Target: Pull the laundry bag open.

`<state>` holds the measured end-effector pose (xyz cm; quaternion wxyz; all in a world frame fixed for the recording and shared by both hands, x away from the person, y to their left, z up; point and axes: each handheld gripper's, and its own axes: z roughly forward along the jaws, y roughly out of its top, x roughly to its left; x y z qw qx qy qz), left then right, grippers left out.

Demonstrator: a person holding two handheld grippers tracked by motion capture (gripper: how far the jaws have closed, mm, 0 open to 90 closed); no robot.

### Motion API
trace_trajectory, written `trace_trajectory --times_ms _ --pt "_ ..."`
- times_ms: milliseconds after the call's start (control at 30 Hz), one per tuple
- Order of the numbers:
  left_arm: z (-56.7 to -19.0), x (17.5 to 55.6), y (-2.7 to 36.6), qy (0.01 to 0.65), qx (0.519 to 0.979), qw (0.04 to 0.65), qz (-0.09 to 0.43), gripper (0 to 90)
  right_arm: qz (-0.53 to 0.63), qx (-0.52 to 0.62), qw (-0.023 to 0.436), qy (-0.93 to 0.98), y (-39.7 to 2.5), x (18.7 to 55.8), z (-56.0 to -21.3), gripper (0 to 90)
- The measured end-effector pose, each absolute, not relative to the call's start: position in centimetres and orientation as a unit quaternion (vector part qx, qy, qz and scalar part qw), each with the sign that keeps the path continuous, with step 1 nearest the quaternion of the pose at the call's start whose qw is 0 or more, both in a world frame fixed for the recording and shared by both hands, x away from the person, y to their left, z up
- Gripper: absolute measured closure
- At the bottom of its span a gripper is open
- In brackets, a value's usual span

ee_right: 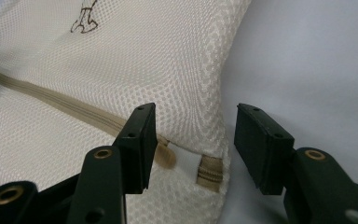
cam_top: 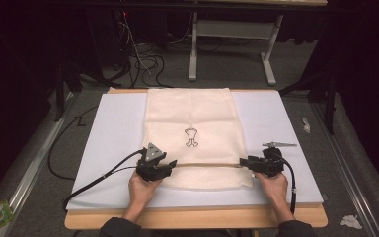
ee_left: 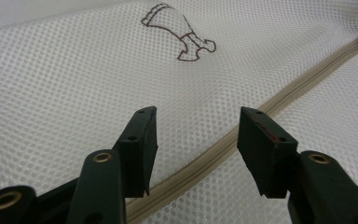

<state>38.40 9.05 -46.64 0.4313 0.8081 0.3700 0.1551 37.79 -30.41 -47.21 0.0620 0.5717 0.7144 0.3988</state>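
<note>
A cream mesh laundry bag point(cam_top: 192, 118) lies flat on the white board, with a small brown outline drawing point(cam_top: 191, 137) at its middle. A beige zipper point(cam_top: 207, 165) runs across its near part. My left gripper point(cam_top: 170, 164) sits at the zipper's left end, open, its jaws straddling the zipper tape point(ee_left: 205, 163). My right gripper point(cam_top: 244, 162) is at the bag's right edge, open, with the zipper's end tab point(ee_right: 209, 171) and slider pull point(ee_right: 165, 156) between its jaws. The drawing point(ee_left: 179, 35) lies ahead of the left jaws.
The white foam board point(cam_top: 108, 138) covers a wooden table point(cam_top: 192, 219). A small metal tool point(cam_top: 279, 144) lies on the board right of the bag. Cables trail left from the left gripper. Floor cables, table legs and scraps surround the table.
</note>
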Motion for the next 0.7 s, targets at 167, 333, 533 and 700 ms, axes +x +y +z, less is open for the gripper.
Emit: trace_trajectory --times_ms 167,333,533,700 --pt "-47.5 39.0 8.5 0.369 0.815 0.42 0.155 47.5 0.396 0.571 0.049 0.717 -29.9 38.3 -47.2 47.7" --pt "-48.3 39.2 8.2 0.372 0.819 0.409 0.154 47.5 0.389 0.567 0.042 0.725 -29.3 38.7 -47.1 47.9" --pt "-48.4 39.3 8.1 0.374 0.82 0.407 0.149 47.7 0.386 0.561 0.04 0.731 -29.1 38.8 -47.1 49.8" --pt "-48.5 39.4 8.1 0.375 0.82 0.406 0.148 47.7 0.372 0.553 0.046 0.744 -28.8 38.9 -47.0 64.1"
